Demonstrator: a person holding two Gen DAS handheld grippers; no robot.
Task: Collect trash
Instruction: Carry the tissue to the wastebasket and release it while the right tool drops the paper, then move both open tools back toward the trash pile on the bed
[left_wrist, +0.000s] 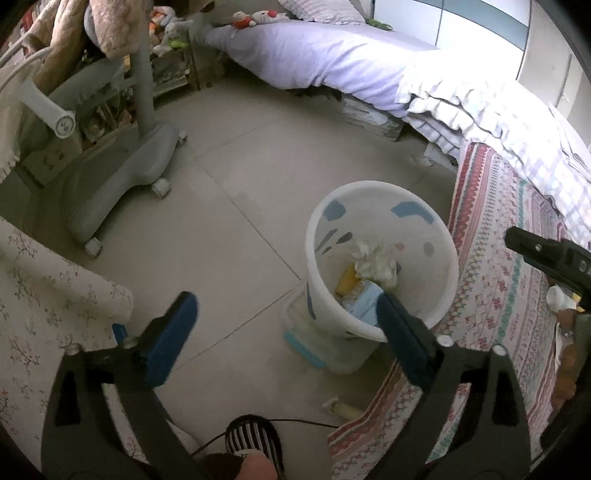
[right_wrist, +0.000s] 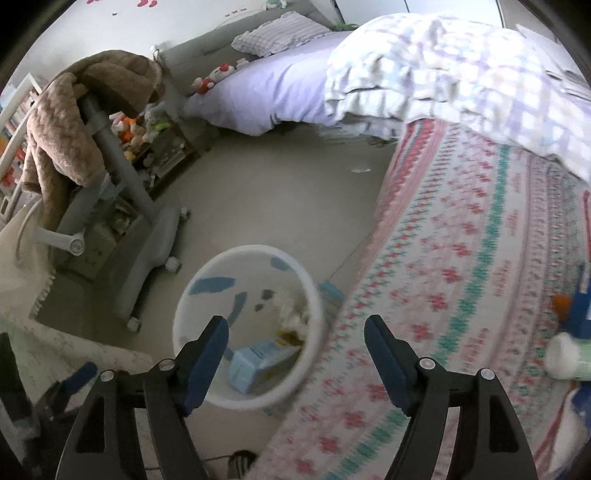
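A white waste bin (left_wrist: 436, 317) with blue marks stands on the tiled floor against the bed's edge. Inside lie a crumpled white tissue (left_wrist: 376, 264), a yellow piece (left_wrist: 347, 282) and a light blue carton (right_wrist: 258, 363). My left gripper (left_wrist: 286, 299) hovers above the bin's near left side, jaws wide open and empty. My right gripper (right_wrist: 295, 325) hangs over the bin's right rim and the bed edge, also open with nothing between its fingers. Its black tip (left_wrist: 546, 254) shows at the right of the left wrist view.
The bed's patterned cover (right_wrist: 461, 258) fills the right, with a white-capped green bottle (right_wrist: 565, 356) and orange and blue items (right_wrist: 572, 308) on it. A grey wheeled chair base (left_wrist: 122, 177) stands at left. A striped slipper (left_wrist: 251, 439), a cable and a small cream piece (left_wrist: 343, 408) lie near.
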